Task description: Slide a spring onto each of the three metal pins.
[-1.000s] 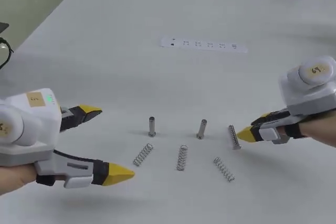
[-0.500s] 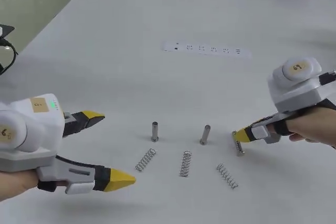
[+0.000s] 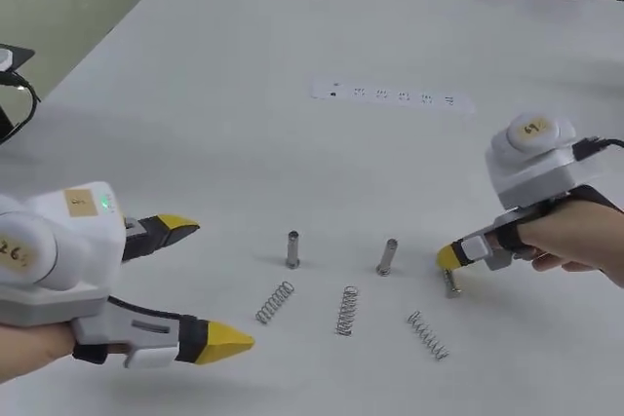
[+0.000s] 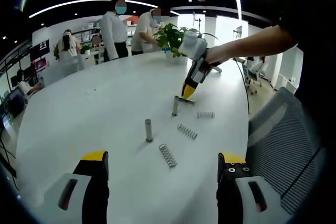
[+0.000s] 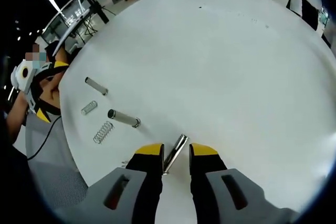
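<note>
Left gripper (image 3: 222, 284) hangs wide open, well apart from 3 springs (image 3: 346, 310) lying flat on the worktop (image 3: 292, 124) just before the pins (image 3: 387, 256), w/ right gripper (image 5: 171, 149) nearer, jaws narrow round the tilted right-hand pin (image 3: 449, 284), can't tell if pinched.

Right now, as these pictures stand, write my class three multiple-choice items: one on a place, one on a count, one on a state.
1. Where is the right gripper? A at the rightmost pin; B over the power strip; C beside the potted plant.
2. How many springs lie loose on the table? A one; B two; C three.
3. The left gripper has jaws that are: A shut; B wide open; C holding a spring.
Answers: 1 A, its yellow tips straddle that pin. 2 C, three lie flat. 3 B, nothing sits between its tips.
</note>
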Demonstrator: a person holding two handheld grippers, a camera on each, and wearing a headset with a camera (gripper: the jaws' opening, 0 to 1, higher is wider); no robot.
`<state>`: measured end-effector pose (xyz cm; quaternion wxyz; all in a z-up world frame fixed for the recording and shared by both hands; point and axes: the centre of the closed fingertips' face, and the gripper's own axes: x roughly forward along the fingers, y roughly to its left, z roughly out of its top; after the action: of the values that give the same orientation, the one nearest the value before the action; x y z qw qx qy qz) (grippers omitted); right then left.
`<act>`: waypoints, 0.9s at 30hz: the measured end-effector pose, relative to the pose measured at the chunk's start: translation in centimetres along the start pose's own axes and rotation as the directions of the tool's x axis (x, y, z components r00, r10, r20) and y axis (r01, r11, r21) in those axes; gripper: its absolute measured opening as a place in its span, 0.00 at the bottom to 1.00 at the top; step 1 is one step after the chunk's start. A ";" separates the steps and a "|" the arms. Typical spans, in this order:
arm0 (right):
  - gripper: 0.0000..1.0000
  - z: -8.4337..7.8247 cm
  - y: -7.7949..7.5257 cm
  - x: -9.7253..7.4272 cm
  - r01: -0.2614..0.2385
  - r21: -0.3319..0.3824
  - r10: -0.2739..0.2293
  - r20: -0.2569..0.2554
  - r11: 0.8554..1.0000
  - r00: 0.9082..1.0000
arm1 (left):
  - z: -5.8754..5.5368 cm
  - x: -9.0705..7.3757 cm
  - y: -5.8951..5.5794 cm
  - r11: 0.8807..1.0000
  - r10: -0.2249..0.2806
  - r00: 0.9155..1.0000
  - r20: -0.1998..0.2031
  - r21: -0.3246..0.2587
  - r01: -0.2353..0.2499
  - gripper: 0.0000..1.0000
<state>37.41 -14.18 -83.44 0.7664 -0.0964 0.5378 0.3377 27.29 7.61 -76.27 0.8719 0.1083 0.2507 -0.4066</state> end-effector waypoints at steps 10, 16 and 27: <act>0.16 -0.4 -0.6 0.8 0.011 0.028 -0.010 -0.040 1.000 0.999 | -0.2 -0.2 0.2 1.000 0.007 1.000 -0.006 -0.004 -0.007 0.82; 0.15 -0.2 -1.1 1.0 0.021 0.039 -0.019 -0.050 0.999 0.999 | -0.5 -0.4 0.3 1.000 0.012 1.000 -0.009 -0.010 -0.012 0.81; 0.09 0.0 -1.8 1.6 0.063 0.005 -0.063 -0.111 0.998 0.992 | -0.7 -0.1 0.3 1.000 0.005 1.000 -0.014 -0.012 -0.005 0.81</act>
<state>38.77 -14.86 -85.25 0.7461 -0.1286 0.5776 0.3052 27.21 8.15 -76.79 0.8718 0.1065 0.2589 -0.4020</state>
